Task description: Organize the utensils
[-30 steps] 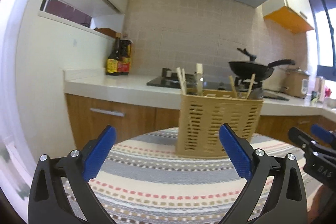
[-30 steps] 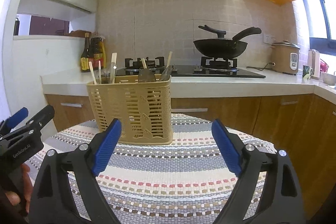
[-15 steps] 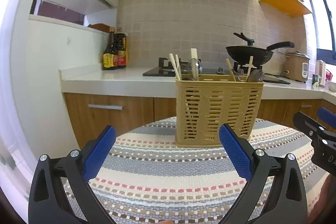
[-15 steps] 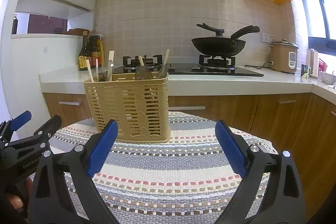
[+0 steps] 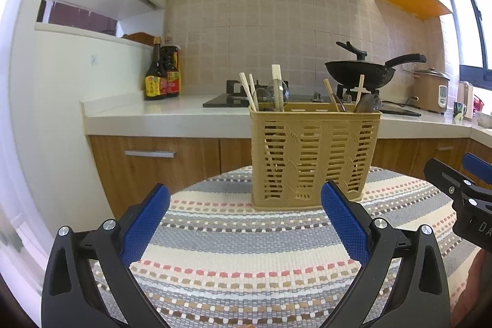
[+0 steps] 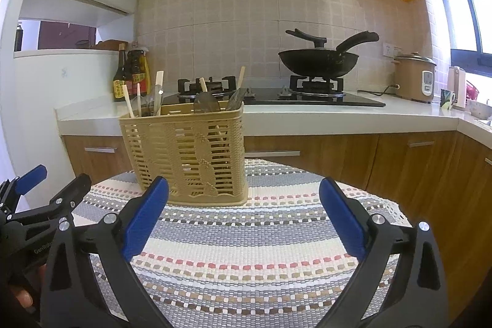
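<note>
The utensil basket (image 5: pixel 313 156) stands mid-frame on the striped tabletop (image 5: pixel 246 251), chopsticks (image 5: pixel 249 91) and spoons upright inside. The left hand-held gripper (image 5: pixel 244 223) and right hand-held gripper (image 6: pixel 243 220) both gape apart, empty. A careless grab could tip the light basket or knock out the utensils.

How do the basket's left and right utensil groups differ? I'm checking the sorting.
In the basket, the left group shows three pale sticks and clear spoon-like bowls; the right group shows two sticks and darker spoon-like bowls. The left group's flat stick rises highest; the right sticks are shorter. Both groups stand upright, leaning slightly.
</note>
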